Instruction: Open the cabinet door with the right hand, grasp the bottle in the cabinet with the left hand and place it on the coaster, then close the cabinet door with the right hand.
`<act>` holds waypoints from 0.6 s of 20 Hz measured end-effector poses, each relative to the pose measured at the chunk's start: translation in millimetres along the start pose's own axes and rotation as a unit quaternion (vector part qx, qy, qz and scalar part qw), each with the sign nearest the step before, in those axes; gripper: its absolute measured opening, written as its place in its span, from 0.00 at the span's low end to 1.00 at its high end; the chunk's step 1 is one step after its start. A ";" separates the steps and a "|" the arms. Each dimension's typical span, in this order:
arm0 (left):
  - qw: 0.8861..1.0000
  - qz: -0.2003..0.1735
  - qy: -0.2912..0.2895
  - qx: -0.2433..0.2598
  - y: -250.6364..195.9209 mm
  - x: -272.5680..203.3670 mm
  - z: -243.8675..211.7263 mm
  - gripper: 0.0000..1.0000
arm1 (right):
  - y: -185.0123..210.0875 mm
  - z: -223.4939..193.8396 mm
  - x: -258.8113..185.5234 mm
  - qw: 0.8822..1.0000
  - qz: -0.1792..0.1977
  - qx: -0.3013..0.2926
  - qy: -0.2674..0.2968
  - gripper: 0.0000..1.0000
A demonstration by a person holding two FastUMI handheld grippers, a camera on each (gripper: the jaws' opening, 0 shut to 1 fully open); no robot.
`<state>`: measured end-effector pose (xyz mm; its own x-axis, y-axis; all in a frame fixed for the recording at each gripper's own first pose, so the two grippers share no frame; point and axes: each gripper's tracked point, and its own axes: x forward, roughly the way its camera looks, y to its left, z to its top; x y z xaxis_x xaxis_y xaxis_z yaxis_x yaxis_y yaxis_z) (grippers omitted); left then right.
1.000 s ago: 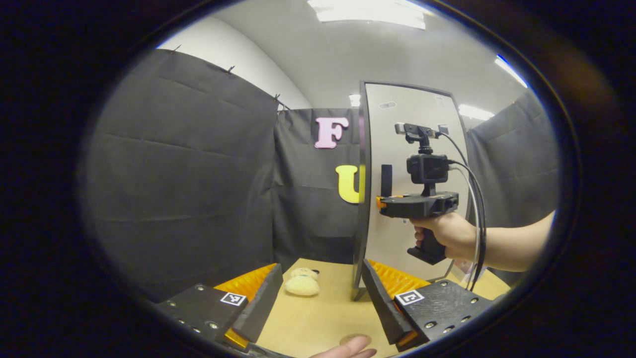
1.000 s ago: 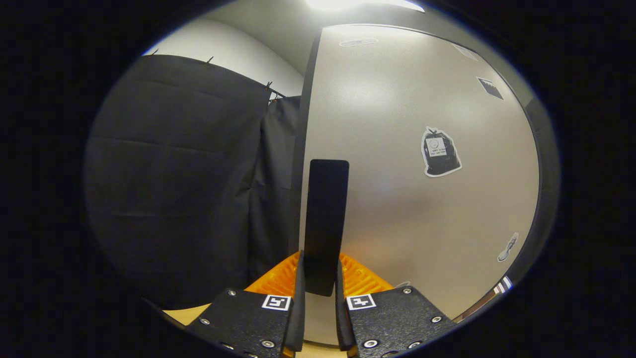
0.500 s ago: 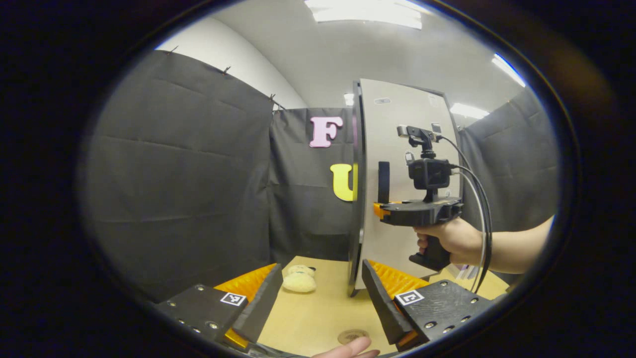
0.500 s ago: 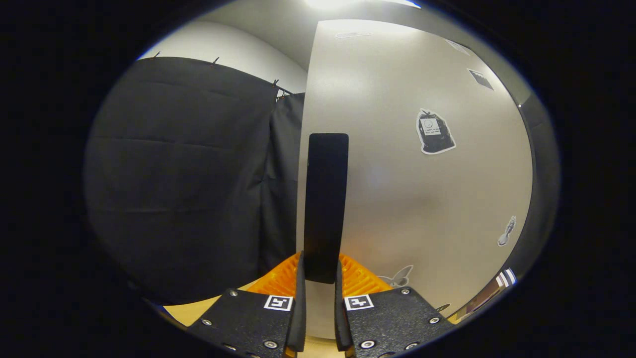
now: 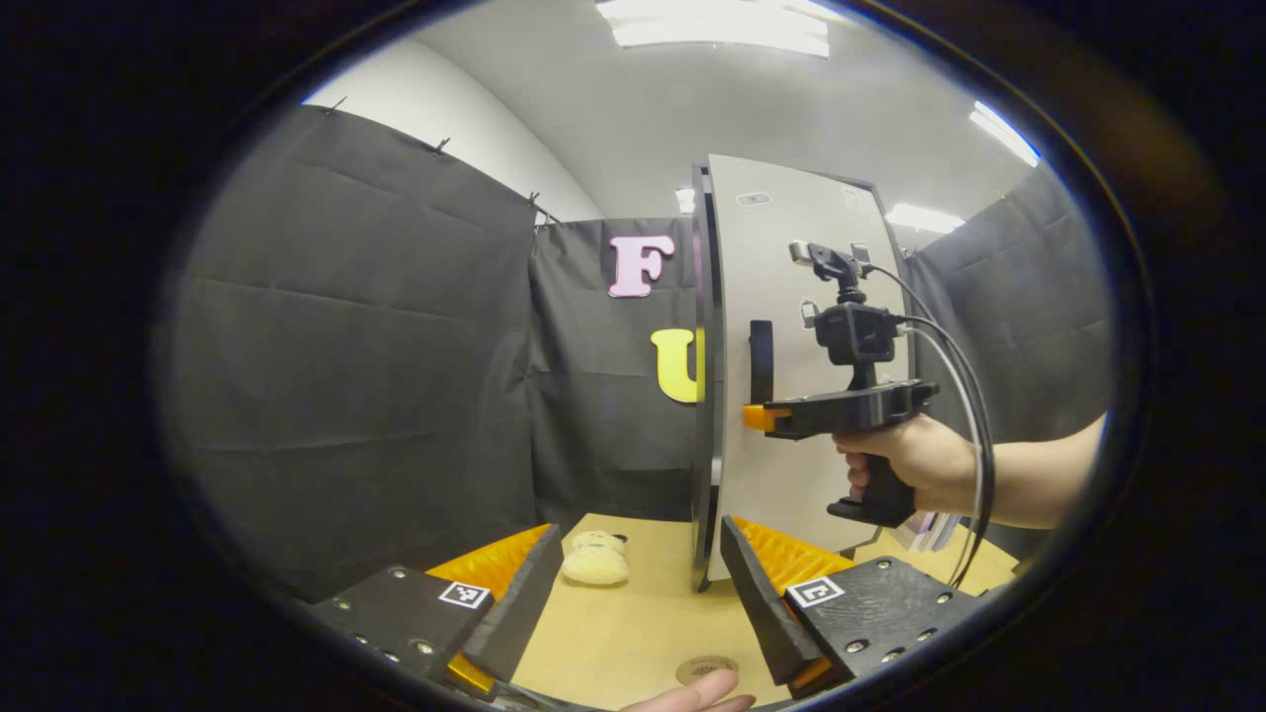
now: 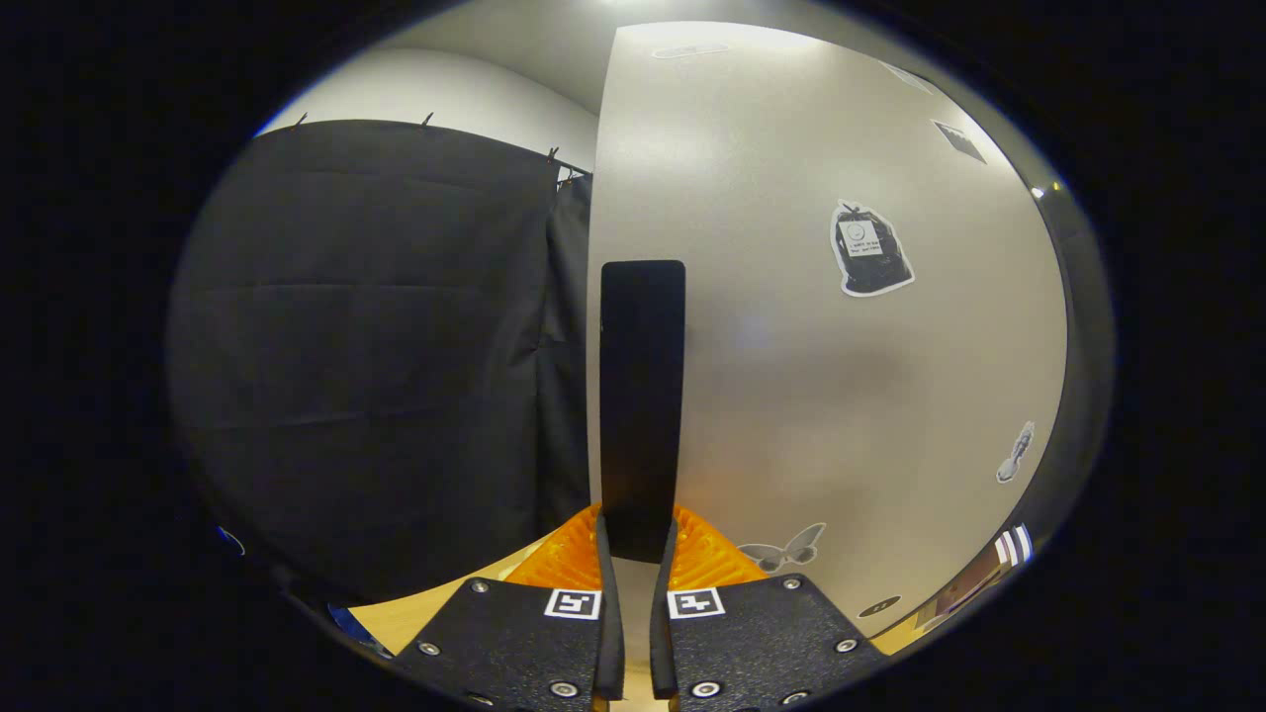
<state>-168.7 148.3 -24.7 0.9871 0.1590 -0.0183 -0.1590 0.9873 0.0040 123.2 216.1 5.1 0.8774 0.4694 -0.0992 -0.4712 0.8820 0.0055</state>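
Observation:
The pale grey cabinet door (image 5: 791, 465) stands upright on the table, its dark edge towards me and a black vertical handle (image 5: 760, 358) near that edge. A hand holds my right gripper (image 5: 754, 417) level at the handle. In the right gripper view the handle (image 6: 641, 396) runs up between the fingers, and the right gripper (image 6: 633, 554) is shut on its lower end. My left gripper (image 5: 638, 552) hovers low over the table, open, with nothing between its fingers. A small round coaster (image 5: 705, 668) lies on the table just in front of it.
A cream plush toy (image 5: 596, 561) lies on the wooden table (image 5: 633, 623) left of the door's foot. A person's fingertip (image 5: 692, 695) shows at the bottom edge by the coaster. Stickers (image 6: 868, 252) dot the door face. Black cloth walls close in the left and back.
The door and the right gripper on its handle have shifted left in the left gripper view. The right fingers have drawn closer together on the handle. The left gripper has barely moved.

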 end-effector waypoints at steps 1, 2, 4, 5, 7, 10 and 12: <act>1.000 -0.002 -0.004 0.004 0.7 2.2 2.3 0.96 | -0.6 0.1 -2.9 1.000 0.007 -0.004 0.001 0.10; 1.000 -0.005 -0.007 0.008 0.1 4.3 4.2 0.92 | -0.6 0.6 -6.0 1.000 0.012 -0.006 0.002 0.10; 1.000 -0.011 -0.014 0.017 -2.8 13.6 8.9 0.92 | -0.5 -0.7 -15.4 1.000 0.028 -0.006 0.004 0.10; 1.000 -0.013 -0.017 0.022 -6.5 15.1 11.0 0.92 | -0.2 -0.6 -22.4 0.999 0.038 -0.008 0.005 0.10; 0.999 -0.013 -0.019 0.028 -10.3 21.5 10.2 0.92 | -2.1 0.0 -30.3 0.998 0.053 -0.010 0.008 0.10; 0.999 -0.010 -0.020 0.022 -12.9 22.2 15.7 0.96 | -3.1 -0.8 -39.4 0.997 0.073 -0.011 0.009 0.10; 0.999 0.001 -0.024 0.028 -14.5 18.3 20.8 0.93 | -6.0 -2.0 -44.6 0.996 0.091 -0.011 0.008 0.10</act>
<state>-148.0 136.9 -4.3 0.9868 0.1589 0.0306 -0.1605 0.9852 0.0600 86.7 189.8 7.5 0.7759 0.6204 -0.1146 -0.6242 0.7813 0.0029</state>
